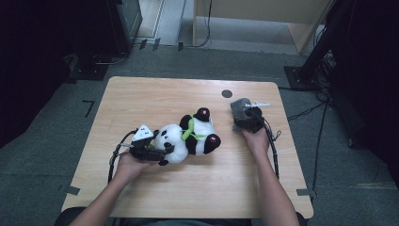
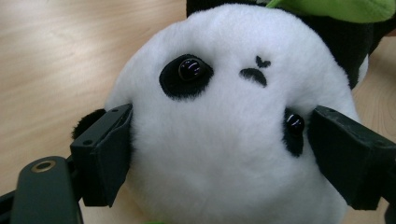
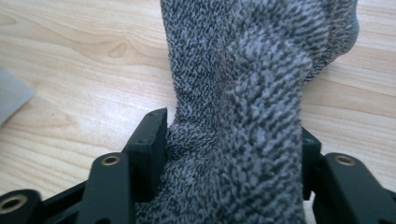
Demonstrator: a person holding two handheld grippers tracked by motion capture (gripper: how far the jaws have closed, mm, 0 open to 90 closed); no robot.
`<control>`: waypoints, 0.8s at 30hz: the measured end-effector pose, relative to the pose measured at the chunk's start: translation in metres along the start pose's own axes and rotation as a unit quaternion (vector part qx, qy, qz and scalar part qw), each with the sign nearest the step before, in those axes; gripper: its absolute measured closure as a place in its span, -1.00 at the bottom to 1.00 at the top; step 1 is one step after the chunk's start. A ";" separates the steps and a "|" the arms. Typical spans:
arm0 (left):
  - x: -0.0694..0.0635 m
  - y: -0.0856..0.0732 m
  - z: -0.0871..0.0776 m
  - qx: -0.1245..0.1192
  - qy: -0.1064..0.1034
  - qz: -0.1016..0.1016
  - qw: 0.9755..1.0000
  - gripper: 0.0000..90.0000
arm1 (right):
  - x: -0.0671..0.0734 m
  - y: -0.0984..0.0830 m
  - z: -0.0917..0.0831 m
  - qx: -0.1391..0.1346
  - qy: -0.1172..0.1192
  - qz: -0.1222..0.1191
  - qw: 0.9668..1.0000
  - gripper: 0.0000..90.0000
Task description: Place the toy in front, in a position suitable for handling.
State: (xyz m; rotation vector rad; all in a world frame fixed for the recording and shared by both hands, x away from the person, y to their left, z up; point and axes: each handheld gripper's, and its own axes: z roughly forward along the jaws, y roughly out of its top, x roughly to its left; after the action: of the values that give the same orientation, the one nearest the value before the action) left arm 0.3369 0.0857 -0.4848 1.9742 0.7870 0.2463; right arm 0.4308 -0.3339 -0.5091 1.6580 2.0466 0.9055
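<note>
**Two hand-held grippers: one on a plush panda's head, one on a grey knit cloth**

A plush panda point(image 1: 188, 136) lies on its side near the middle of a light wooden table point(image 1: 155, 96). Its round white head points toward the person's left hand, and its black-and-white body, with a green scarf point(image 1: 189, 129) at the neck and red pads on its paws, stretches toward the table's centre.

The left gripper point(image 1: 162, 151) holds the panda by the head. In the left gripper view, the two black jaws stand wide apart, one pressing into each side of the white head point(image 2: 224, 140), with the fur bulging between them. One shiny black eye point(image 2: 190, 70) and a small stitched nose face the camera.

Well apart from the panda, toward the table's right side, the right gripper point(image 1: 245, 117) clasps a speckled grey knit cloth point(image 1: 241, 109). In the right gripper view, the jaws are about half closed on a thick fold of the fabric point(image 3: 243, 93), which rises in a bunched column above the wood.

A small dark round disc point(image 1: 227, 93) sits near the table's far edge.
</note>
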 end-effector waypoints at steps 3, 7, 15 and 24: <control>0.013 0.006 0.004 -0.003 -0.014 0.009 1.000 -0.65 | -0.001 -0.001 -0.001 -0.003 0.005 -0.001 1.000 -0.02; 0.016 0.007 0.005 0.000 -0.025 -0.004 1.000 -0.66 | -0.004 0.000 -0.003 -0.015 0.014 0.010 1.000 -0.12; 0.011 0.012 0.000 0.016 -0.009 -0.053 0.998 -0.84 | -0.010 0.008 -0.003 -0.020 0.016 0.030 0.999 0.20; -0.001 0.007 -0.004 0.019 0.013 -0.064 0.998 -0.85 | -0.018 0.008 -0.007 -0.009 0.025 0.047 0.999 0.66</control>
State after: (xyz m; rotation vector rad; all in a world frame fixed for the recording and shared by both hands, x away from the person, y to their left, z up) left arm 0.3371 0.0854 -0.4769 1.9511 0.9369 0.1839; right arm 0.4367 -0.3518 -0.5006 1.7518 2.0000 1.0034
